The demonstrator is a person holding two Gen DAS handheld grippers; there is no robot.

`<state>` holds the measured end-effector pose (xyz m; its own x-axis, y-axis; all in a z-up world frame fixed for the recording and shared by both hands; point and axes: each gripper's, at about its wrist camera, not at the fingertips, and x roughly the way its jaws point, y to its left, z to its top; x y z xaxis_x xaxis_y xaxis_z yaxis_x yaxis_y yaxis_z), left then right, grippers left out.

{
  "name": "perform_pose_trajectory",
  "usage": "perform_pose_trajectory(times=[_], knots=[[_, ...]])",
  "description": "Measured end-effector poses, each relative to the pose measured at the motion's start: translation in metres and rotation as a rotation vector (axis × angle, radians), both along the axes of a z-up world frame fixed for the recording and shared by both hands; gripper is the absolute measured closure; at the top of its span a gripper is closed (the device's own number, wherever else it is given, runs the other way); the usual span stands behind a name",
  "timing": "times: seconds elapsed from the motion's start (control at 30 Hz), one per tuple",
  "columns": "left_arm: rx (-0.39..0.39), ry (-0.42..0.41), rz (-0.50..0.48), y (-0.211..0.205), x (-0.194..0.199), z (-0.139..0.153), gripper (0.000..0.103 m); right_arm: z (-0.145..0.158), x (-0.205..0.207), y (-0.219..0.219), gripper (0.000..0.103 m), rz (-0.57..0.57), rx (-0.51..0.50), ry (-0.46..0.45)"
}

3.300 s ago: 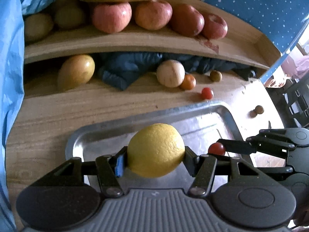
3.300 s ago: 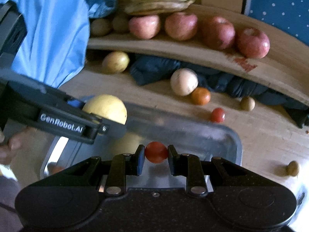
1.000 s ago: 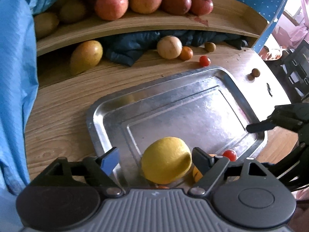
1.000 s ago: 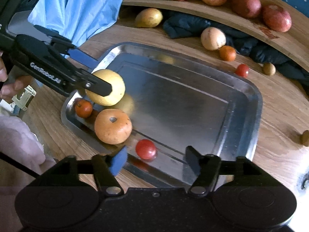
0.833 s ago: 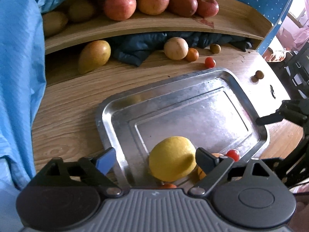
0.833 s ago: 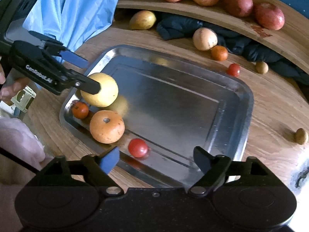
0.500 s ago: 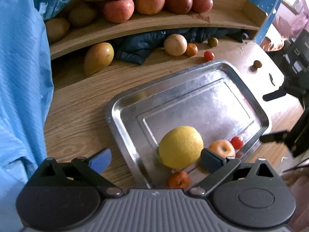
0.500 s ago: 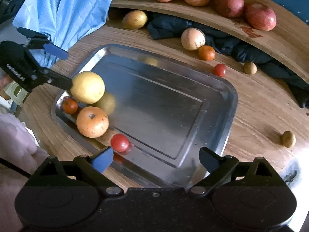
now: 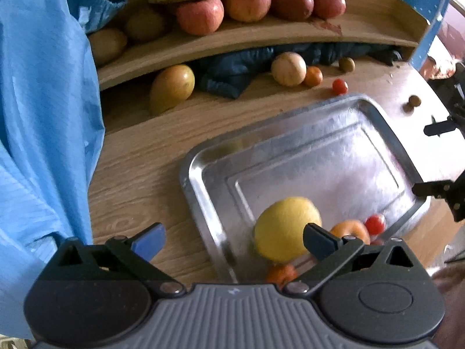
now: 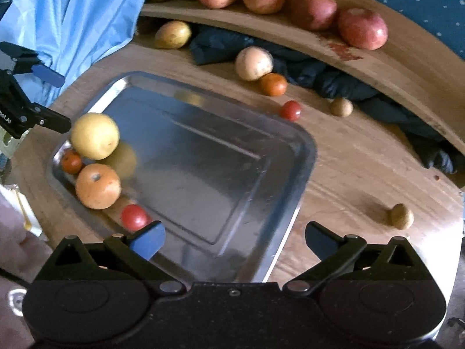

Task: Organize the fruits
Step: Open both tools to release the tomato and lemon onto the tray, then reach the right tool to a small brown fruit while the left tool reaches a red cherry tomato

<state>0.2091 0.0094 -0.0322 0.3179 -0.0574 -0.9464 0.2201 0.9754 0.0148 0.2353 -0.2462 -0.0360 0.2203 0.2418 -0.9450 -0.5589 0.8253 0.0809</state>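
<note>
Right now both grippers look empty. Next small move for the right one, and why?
Probably reach the right gripper, open and empty, toward the loose cherry tomato just beyond the tray rim. The lemon and three smaller fruits already sit in the tray; that tomato looks nearest among those left on the table.

Both cameras looked down and forward from close above a wooden surface (image 9: 139, 157). The left view sat near the metal tray's (image 9: 197, 192) corner with the yellow fruit (image 9: 286, 226); the right view looked from that tray's (image 10: 305, 157) neighbouring side. Both faced the back shelf (image 9: 261, 35) and shared tray, fruit and shelf (image 10: 377, 58).
</note>
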Motion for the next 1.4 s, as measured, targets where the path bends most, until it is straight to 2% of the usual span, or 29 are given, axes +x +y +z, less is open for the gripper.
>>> perform_pose_trajectory(times=[0.33,0.57,0.83,1.1,1.2,1.4], knots=[[-0.025,-0.039,0.087,-0.052,0.019,-0.004,0.000,0.007,0.017,-0.032,0.001,-0.094,0.008,-0.084],[-0.040,-0.081,0.132,-0.096,0.041,-0.006,0.000,0.008,0.023,-0.068,0.001,-0.227,0.022,-0.155],[-0.095,-0.083,0.167,-0.139,0.070,-0.015,0.000,-0.009,0.031,-0.107,0.001,-0.382,0.007,-0.131],[-0.089,-0.076,0.171,-0.173,0.095,-0.031,0.000,-0.026,0.045,-0.122,0.001,-0.438,0.019,-0.110],[-0.096,-0.067,0.185,-0.178,0.103,-0.036,0.000,-0.030,0.050,-0.125,0.003,-0.457,0.025,-0.117],[-0.089,-0.054,0.204,-0.184,0.116,-0.045,0.000,-0.038,0.062,-0.130,0.019,-0.496,0.033,-0.116]])
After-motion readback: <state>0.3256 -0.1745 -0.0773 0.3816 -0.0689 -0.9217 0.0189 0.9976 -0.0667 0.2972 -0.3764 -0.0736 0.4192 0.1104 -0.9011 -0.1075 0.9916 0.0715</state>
